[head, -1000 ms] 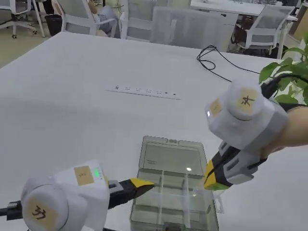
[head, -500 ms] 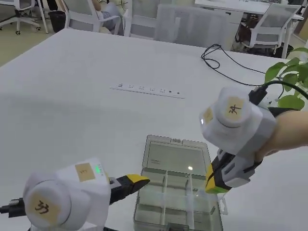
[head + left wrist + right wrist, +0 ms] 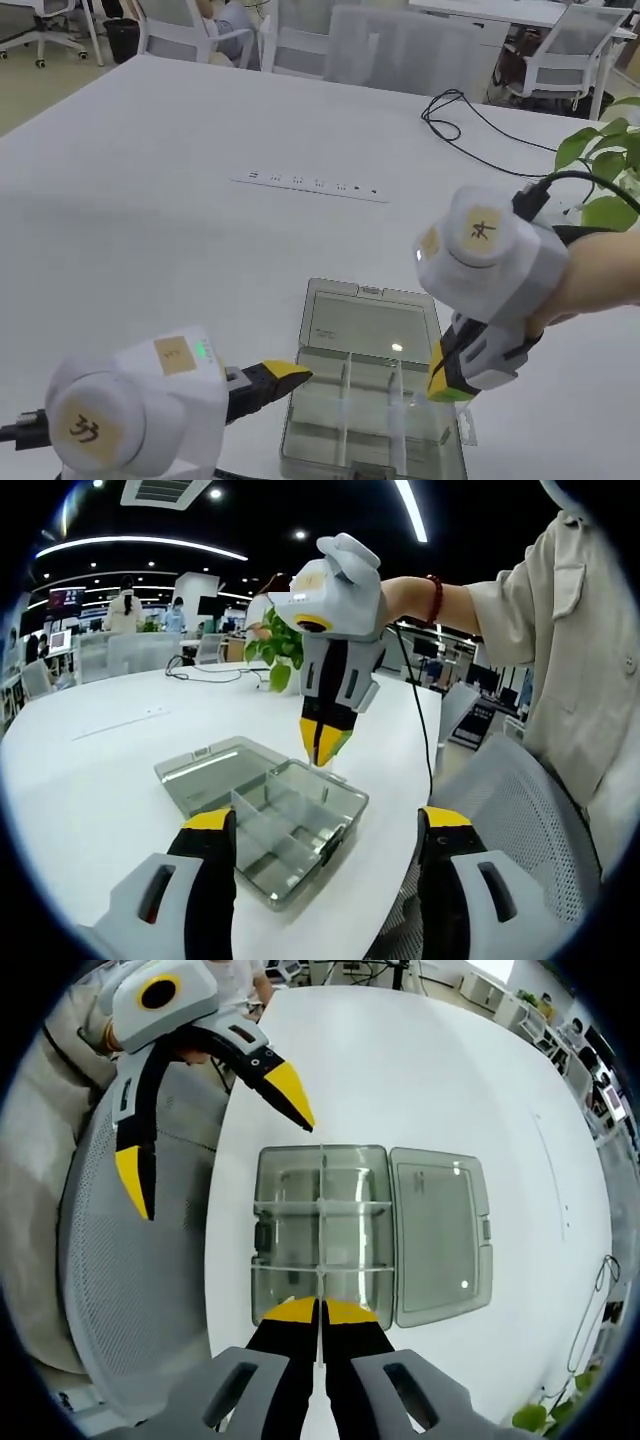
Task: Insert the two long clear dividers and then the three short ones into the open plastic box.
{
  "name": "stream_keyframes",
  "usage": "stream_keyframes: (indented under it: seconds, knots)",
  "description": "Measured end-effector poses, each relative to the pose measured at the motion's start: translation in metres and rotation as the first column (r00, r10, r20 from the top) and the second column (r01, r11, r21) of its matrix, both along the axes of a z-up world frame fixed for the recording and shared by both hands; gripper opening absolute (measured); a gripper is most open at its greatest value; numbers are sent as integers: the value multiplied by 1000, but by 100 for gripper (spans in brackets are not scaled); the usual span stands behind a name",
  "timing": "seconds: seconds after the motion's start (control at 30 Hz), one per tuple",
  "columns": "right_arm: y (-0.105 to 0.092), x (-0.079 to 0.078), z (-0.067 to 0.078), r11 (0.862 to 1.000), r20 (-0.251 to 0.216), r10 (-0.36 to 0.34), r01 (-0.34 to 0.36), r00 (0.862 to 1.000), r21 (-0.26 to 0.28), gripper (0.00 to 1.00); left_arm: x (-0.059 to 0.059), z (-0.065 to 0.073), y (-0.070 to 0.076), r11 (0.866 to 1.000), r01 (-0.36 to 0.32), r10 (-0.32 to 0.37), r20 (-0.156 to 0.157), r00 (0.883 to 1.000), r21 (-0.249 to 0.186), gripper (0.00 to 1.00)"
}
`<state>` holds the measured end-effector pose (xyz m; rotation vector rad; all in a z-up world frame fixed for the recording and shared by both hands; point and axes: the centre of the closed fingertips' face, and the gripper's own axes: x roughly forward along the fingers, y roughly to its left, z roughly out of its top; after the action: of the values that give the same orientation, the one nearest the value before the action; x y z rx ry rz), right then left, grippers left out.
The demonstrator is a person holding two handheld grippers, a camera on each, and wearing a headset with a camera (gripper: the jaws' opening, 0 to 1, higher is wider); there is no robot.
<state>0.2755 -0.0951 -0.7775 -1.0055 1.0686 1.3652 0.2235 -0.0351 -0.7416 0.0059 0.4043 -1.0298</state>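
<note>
– Two long dividers: are they seated? Report the head view first.
– Both appear seated lengthwise in the box, which lies on the table with its lid folded flat behind it. Judged stage: late, with the short pieces in progress. The right gripper points down over the box's right side. The left gripper lies level at its left.
– Left gripper view?
– The left gripper has its jaws spread and empty, aimed at the box.
– Right gripper view?
– The right gripper has its jaws pressed together over the near wall. Whether they pinch a thin clear piece cannot be told. Short dividers cross the compartments, but their count is uncertain.
</note>
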Motion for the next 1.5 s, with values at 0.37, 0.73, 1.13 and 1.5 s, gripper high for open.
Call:
stream_keyframes:
  seconds: [0.37, 0.73, 1.13, 1.5]
  knots:
    - [3, -1, -9, 999, -9, 30, -31, 999, -33, 2, 2, 2, 3, 1000, -8, 8, 5, 1000, -2, 74]
    - [4, -1, -18, 996, -62, 32, -36, 998, -76, 2, 3, 4, 1, 1000, -4, 4, 12, 1000, 6, 73]
    - [3, -2, -28, 997, -70, 4, -10, 998, -83, 2, 5, 5, 4, 1000, -10, 9, 18, 1000, 14, 73]
    - [4, -3, -48, 997, -82, -25, 19, 996, -72, 3, 5, 4, 5, 1000, -15, 15, 16, 1000, 23, 73]
